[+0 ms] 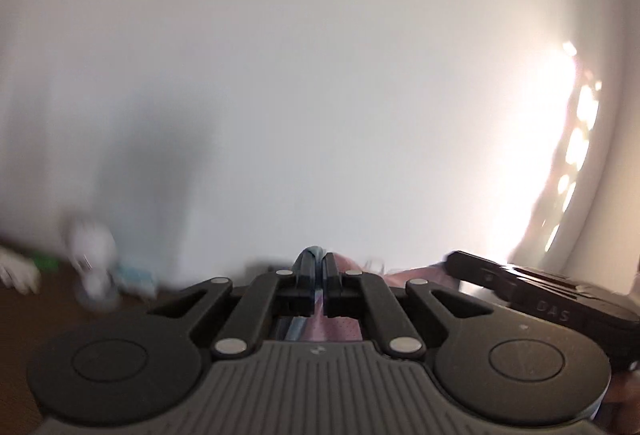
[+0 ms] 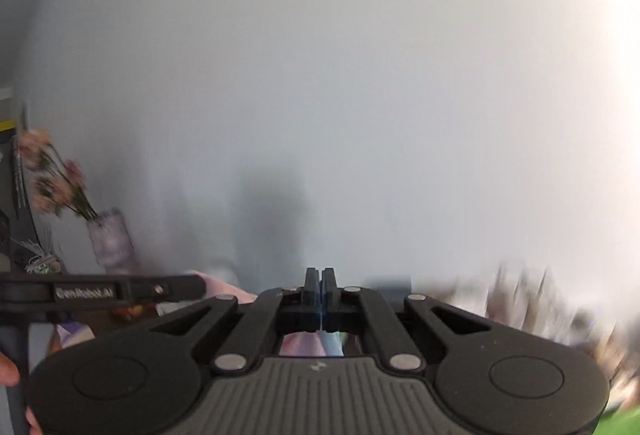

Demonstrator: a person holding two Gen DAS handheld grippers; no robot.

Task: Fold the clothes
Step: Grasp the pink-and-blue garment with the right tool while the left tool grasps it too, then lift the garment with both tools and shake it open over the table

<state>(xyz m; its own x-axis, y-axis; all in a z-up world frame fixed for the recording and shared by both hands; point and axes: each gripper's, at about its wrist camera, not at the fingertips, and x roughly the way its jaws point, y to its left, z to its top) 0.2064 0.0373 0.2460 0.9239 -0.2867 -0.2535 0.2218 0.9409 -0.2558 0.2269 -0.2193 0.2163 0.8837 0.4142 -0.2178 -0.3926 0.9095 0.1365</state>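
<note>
Both tongs are closed on cloth. Left gripper has its jaws pressed together on a fold of the pink garment, with a pale blue edge sticking out above the tips. Right gripper also has its jaws together, and a thin blue strip of the same garment shows between them; pink and light blue fabric hangs just under the jaws. Beyond the garment, to its left in the right wrist view, a blurred vase with pink flowers stands. Behind the garment rises a plain white wall, bright on its right side.
</note>
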